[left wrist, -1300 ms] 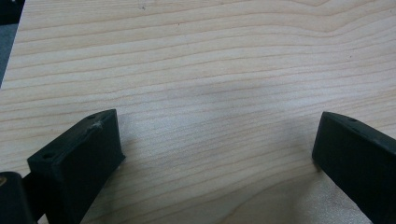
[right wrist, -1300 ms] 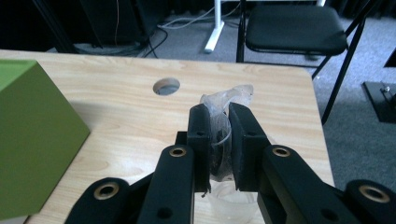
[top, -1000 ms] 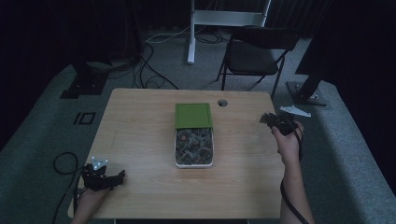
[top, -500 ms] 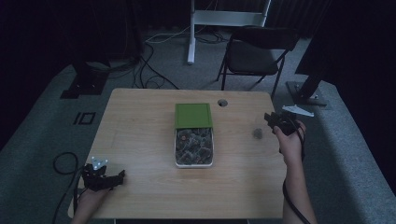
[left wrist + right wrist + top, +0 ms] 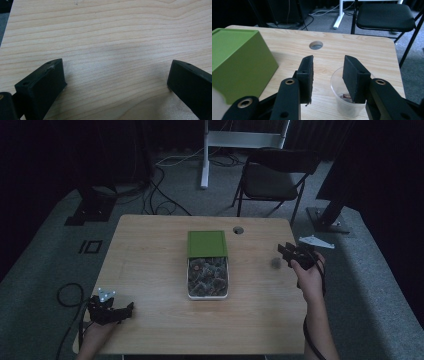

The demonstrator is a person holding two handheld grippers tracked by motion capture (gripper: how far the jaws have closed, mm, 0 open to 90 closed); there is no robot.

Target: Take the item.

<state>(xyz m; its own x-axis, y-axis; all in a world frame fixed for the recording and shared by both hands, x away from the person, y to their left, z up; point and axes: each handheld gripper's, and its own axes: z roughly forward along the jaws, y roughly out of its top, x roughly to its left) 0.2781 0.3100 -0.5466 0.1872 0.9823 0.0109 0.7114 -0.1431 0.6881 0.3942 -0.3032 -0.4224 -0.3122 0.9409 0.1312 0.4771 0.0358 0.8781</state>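
From above, the wooden table (image 5: 150,270) carries a white tray (image 5: 208,294) at its middle, full of small dark pieces, and a green lid (image 5: 207,243) lies touching its far end. The right gripper (image 5: 284,254) hovers over the right edge of the table, and a small clear cup (image 5: 275,264) stands just beside its tips. The left gripper (image 5: 131,308) rests at the near left corner, well apart from the tray.

Along the left gripper (image 5: 116,82), both black jaws stand wide apart over bare wood, with nothing between them.

Along the right gripper (image 5: 328,75), the jaws have just been opening. The cup (image 5: 345,103) stands on the table below them, with one jaw hanging over its mouth, and no pad presses on it, so it is released. Something small and brown lies at its bottom. The green lid (image 5: 239,65) is at the left, and a round hole (image 5: 316,45) in the table is farther away.
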